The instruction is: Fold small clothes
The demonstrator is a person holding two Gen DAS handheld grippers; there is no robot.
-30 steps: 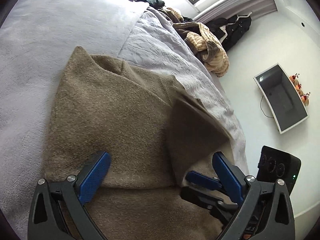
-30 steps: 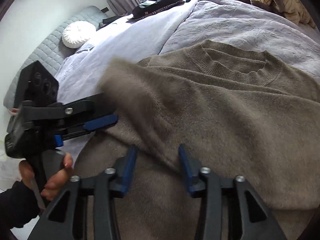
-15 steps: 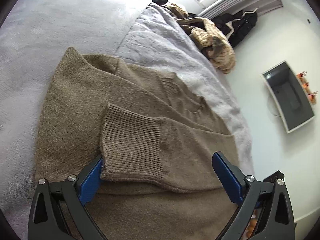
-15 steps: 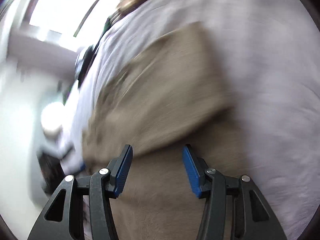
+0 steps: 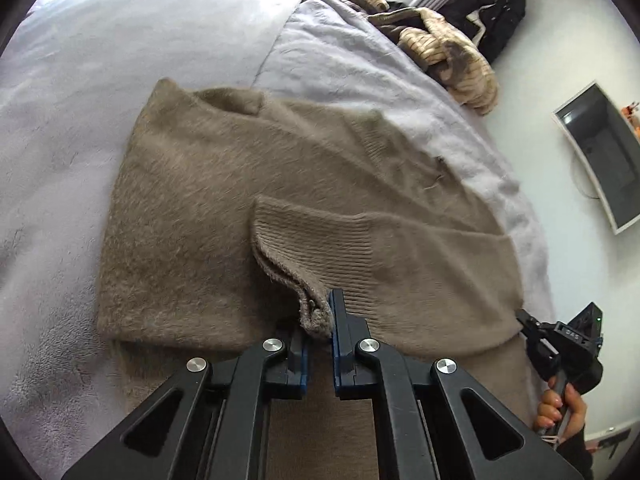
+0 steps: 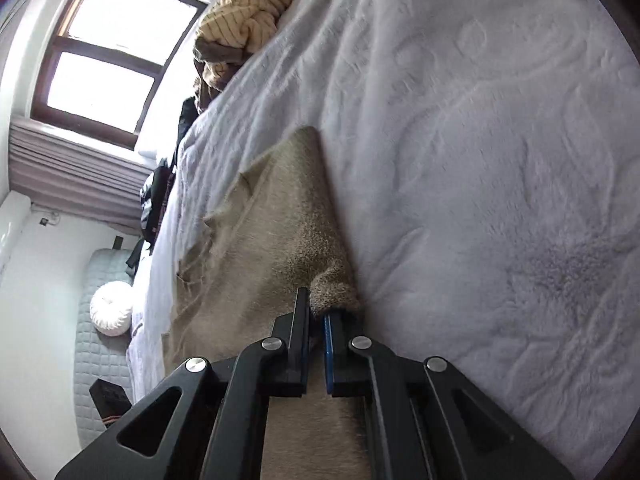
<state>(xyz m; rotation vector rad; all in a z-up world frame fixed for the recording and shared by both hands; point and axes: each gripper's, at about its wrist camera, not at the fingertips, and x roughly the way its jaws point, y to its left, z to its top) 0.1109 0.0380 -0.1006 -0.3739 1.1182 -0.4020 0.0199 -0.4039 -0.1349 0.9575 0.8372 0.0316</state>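
Observation:
A fuzzy brown sweater (image 5: 224, 200) lies flat on the pale lilac bed cover (image 5: 100, 60), one sleeve folded across its body. My left gripper (image 5: 318, 320) is shut on the ribbed cuff (image 5: 320, 240) of that folded sleeve, pinching a bunched bit of its edge. In the right wrist view the same sweater (image 6: 264, 248) runs away along the bed, and my right gripper (image 6: 316, 312) is shut on a bunched fold at its edge. The right gripper's body (image 5: 568, 340) and the hand (image 5: 560, 404) that holds it show at the left wrist view's right edge.
A heap of tan striped clothes (image 5: 448, 48) lies at the bed's far end, also as the heap (image 6: 248, 12) in the right wrist view. Dark clothes (image 5: 492, 12) hang by the wall. A grey bin (image 5: 604, 160) stands on the floor. A white round cushion (image 6: 112, 308) rests on a grey mat.
Both grippers went from open to shut on the sweater. The sleeve was laid across the body. My right gripper swung over to the sweater's edge and rolled.

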